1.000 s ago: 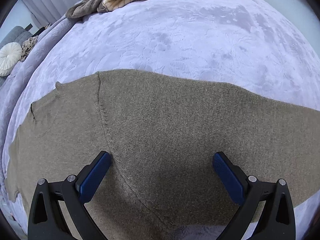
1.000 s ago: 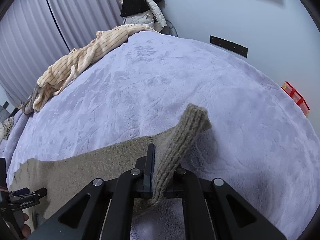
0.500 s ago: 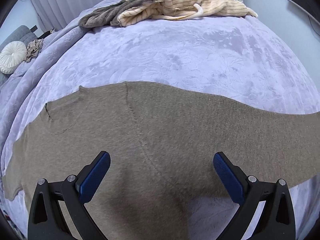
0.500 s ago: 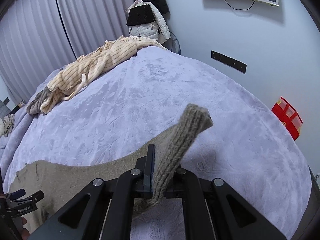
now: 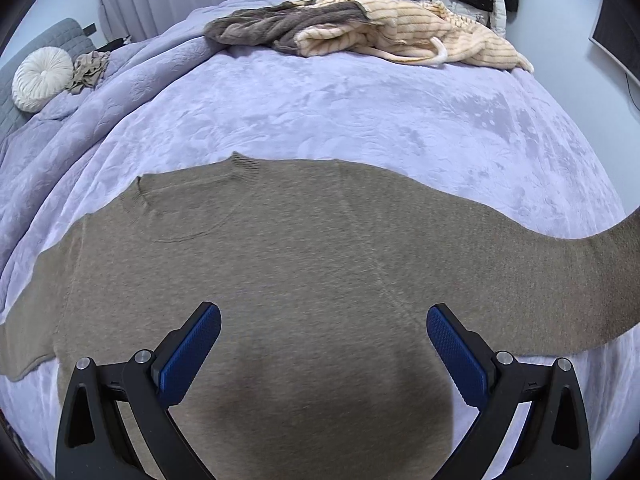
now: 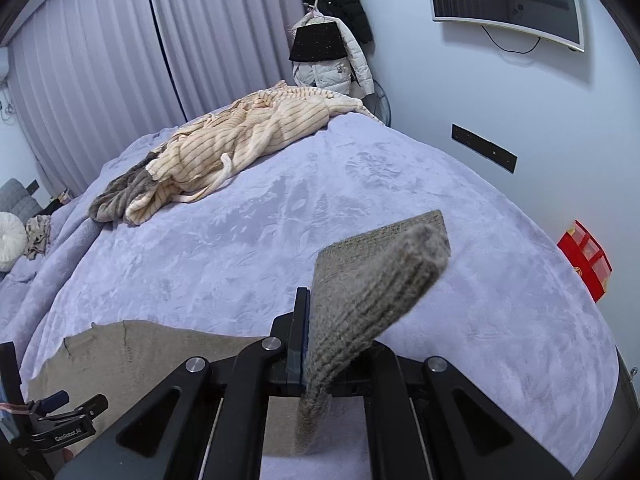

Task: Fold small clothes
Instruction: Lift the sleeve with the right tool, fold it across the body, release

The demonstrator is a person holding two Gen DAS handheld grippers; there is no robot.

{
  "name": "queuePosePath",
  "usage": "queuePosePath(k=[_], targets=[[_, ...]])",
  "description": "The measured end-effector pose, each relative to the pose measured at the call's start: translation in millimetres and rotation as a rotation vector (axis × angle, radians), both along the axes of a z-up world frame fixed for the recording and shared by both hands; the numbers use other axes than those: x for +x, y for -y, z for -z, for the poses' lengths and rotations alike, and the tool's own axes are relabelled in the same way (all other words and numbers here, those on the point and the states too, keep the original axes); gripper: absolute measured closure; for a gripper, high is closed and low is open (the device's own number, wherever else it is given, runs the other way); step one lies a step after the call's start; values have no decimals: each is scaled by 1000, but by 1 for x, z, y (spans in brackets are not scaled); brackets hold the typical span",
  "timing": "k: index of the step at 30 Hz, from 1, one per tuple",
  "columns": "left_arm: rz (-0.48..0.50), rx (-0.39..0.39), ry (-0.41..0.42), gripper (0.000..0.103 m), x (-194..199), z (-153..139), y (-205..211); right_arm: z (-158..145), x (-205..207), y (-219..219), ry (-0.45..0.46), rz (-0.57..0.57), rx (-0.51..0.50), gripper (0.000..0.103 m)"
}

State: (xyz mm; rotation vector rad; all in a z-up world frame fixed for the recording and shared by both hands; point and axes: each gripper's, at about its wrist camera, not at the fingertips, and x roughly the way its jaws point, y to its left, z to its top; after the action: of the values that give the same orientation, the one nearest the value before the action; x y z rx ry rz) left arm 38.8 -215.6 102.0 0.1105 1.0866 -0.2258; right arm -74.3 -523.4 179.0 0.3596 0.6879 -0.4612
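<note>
Soft, even, cool light fills both views, with no hard glare on the lavender blanket (image 5: 360, 120). Just in front of the left gripper (image 5: 324, 344), a faint round shadow darkens the brown sweater (image 5: 320, 264), whose knit looks smeared by motion blur there. In the right wrist view, the sleeve cuff (image 6: 384, 276) standing above the blanket is blurred at its tip. Fisheye distortion bulges the blanket into a dome, and black vignetting cuts every corner beyond it.

Two wrist fisheyes close above the bed (image 5: 360, 128) — left steeply downward, right shallower toward the wall (image 6: 500, 92) — shared sweater (image 5: 320, 260).
</note>
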Motion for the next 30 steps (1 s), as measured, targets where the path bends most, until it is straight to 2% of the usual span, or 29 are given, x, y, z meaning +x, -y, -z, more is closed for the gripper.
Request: queuePosePath(k=[12, 30], targets=[[-56, -36, -14, 0, -1, 0, -76, -22, 39, -96, -3, -109, -45, 97], [-149, -83, -60, 0, -7, 19, -167, -42, 73, -208, -18, -243, -109, 97]])
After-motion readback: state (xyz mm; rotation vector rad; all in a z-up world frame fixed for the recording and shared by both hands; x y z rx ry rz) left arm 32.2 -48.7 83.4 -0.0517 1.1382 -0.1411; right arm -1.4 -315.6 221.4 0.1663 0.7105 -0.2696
